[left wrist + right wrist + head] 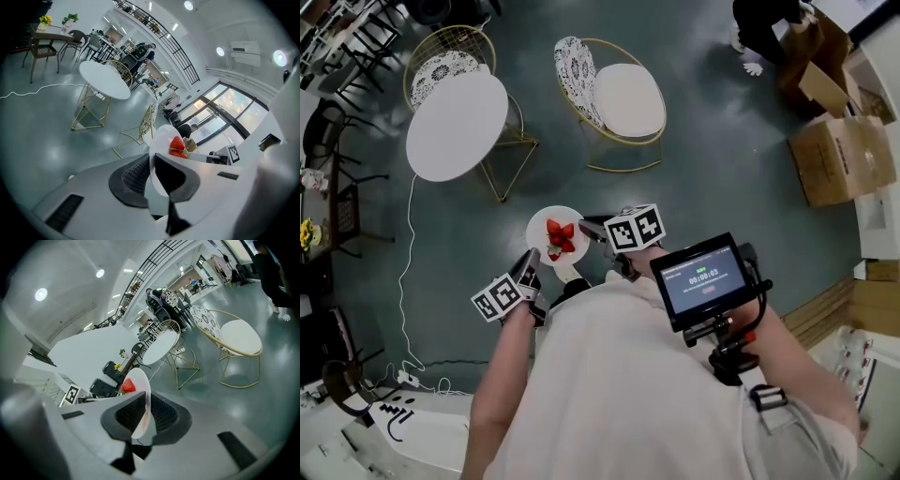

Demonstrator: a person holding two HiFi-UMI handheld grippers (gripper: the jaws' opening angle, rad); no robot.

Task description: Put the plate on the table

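Note:
A small white plate (543, 228) with red strawberries (560, 238) on it hangs above the floor in front of me. My left gripper (529, 269) is shut on the plate's near left rim. From the right, my right gripper (589, 230) is shut on the opposite rim. In the left gripper view the plate (161, 140) stands edge-on between the jaws with the strawberries (177, 144) beyond. The right gripper view shows the plate (141, 380) pinched the same way. The round white table (456, 125) stands ahead to the left, apart from the plate.
Two gold wire chairs (617, 98) stand by the table, one behind it and one to its right. A white cable (409, 281) runs across the floor at left. Cardboard boxes (842, 157) sit at the right, and a person (764, 28) stands at the far top right.

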